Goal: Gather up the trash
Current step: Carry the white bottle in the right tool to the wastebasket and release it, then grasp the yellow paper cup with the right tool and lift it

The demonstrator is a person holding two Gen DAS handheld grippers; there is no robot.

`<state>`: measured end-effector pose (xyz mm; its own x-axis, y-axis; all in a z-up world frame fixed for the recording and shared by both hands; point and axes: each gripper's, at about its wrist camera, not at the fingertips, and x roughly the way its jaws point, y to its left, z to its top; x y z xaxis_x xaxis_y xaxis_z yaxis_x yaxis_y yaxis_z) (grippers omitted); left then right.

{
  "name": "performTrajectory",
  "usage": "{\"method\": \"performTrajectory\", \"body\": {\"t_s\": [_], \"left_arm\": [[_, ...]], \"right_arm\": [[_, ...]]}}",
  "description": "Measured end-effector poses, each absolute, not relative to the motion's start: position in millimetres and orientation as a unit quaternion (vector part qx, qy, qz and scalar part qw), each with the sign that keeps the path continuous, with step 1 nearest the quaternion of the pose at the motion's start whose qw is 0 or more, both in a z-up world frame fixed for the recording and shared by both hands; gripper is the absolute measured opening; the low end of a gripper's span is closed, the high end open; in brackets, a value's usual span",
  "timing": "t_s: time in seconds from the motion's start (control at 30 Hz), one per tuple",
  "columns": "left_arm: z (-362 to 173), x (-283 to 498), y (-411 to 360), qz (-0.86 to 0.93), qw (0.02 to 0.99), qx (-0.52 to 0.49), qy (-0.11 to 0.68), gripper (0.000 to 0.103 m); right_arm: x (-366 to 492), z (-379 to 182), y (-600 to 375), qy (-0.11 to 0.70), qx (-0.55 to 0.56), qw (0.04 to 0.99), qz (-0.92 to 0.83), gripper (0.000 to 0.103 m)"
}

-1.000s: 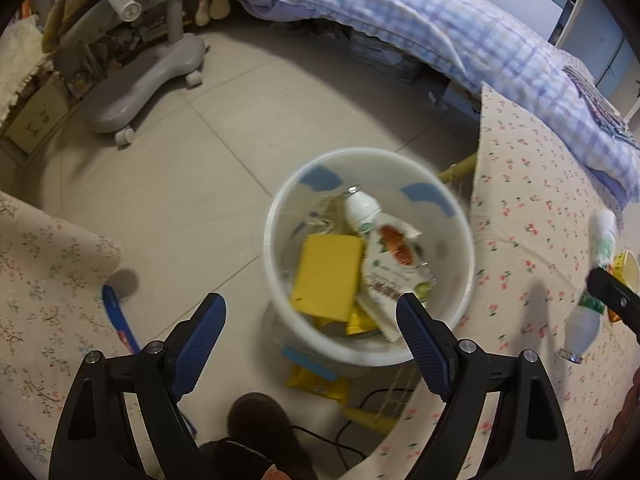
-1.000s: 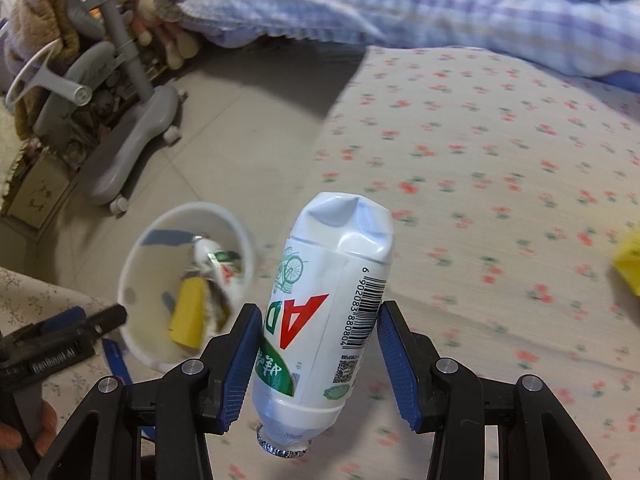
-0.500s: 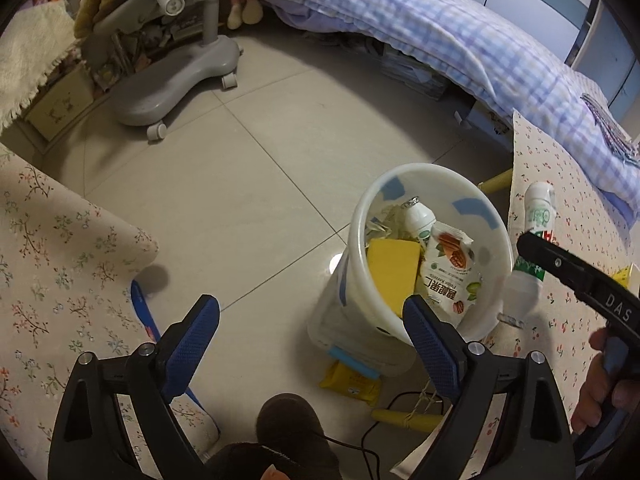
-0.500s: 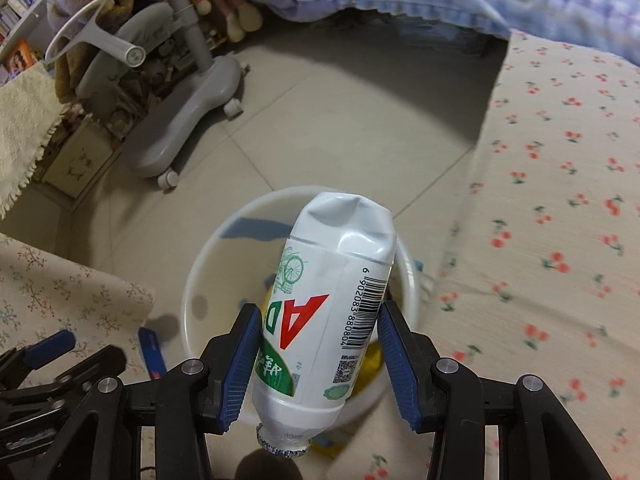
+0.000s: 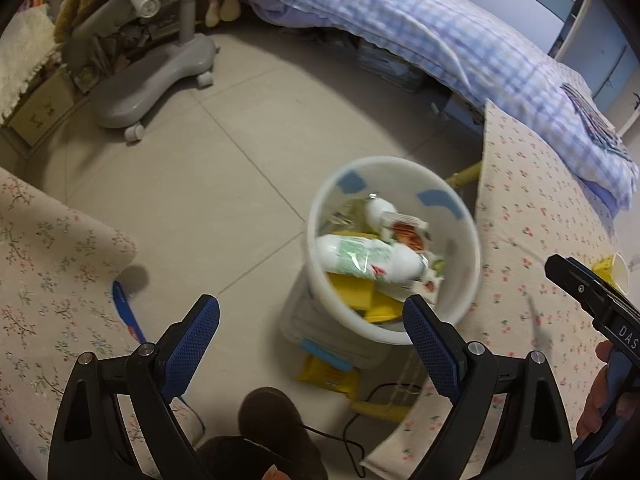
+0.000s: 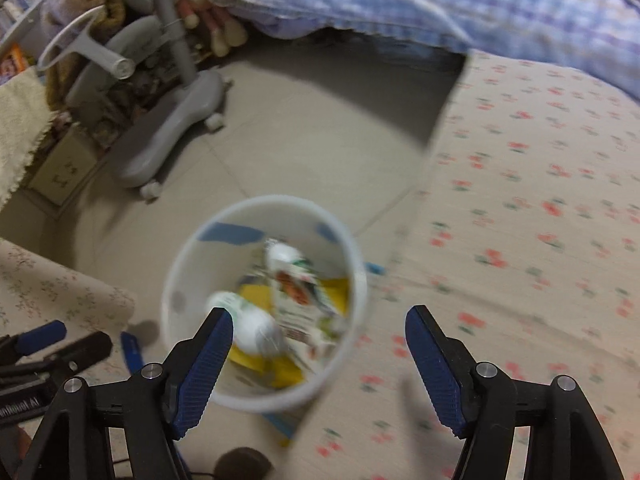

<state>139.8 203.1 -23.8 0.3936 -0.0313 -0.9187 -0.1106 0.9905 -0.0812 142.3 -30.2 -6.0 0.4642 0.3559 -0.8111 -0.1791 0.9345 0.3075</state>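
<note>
A white plastic bin [image 5: 320,288] [image 6: 176,280] stands on the tiled floor beside the flowered table. Inside it lies a white bottle with a green label [image 5: 368,258] [image 6: 252,324] on top of yellow packets and a drink pouch [image 5: 404,232]. My right gripper [image 6: 318,332] hovers above the bin's right rim, its jaws opening with nothing between them. In the left wrist view the right gripper [image 5: 592,300] shows at the right edge, a hand on its handle. My left gripper [image 5: 312,320] stands open and empty near the bin's left side.
The flowered tablecloth [image 6: 520,240] covers the table right of the bin, with a yellow cup [image 5: 614,270] on it. A grey chair base [image 5: 160,76] stands at the back left, a bed with a blue checked cover [image 5: 420,40] behind. A yellow packet [image 5: 324,372] lies at the bin's foot.
The right gripper came over the bin, opened and let go of the white bottle, which now lies in the bin. The left gripper shifted slightly.
</note>
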Motion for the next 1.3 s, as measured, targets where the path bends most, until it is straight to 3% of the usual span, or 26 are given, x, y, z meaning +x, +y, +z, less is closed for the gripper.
{"method": "performTrajectory", "body": {"t_s": [0.8,1.07,1.13,1.2,1.27,1.3], "left_arm": [[-13.2,153.1,54.3,-0.064,0.823,-0.017,0.565,0.095],[-10.5,163.8,12.3,-0.088,0.818,-0.019,0.569,0.095],[-11.3,166.5,2.6,-0.092,0.816,-0.019,0.57,0.095],[-12.6,169.0,-8.5,-0.097,0.815,-0.017,0.571,0.095],[-13.4,170.3,-19.7,-0.102,0.813,-0.016,0.573,0.095],[-13.8,170.2,-23.9,-0.103,0.813,-0.017,0.573,0.094]], "right_arm": [[90.5,28.5,-320.2,0.47,0.165,0.861,-0.104,0.077],[91.4,9.6,-378.1,0.481,0.154,0.851,-0.14,0.077],[94.4,2.0,-385.7,0.484,0.155,0.852,-0.126,0.073],[97.1,-4.6,-391.4,0.485,0.167,0.852,-0.105,0.055],[100.7,-11.5,-392.8,0.485,0.186,0.851,-0.082,0.047],[101.7,-13.4,-392.0,0.484,0.19,0.851,-0.073,0.038]]}}
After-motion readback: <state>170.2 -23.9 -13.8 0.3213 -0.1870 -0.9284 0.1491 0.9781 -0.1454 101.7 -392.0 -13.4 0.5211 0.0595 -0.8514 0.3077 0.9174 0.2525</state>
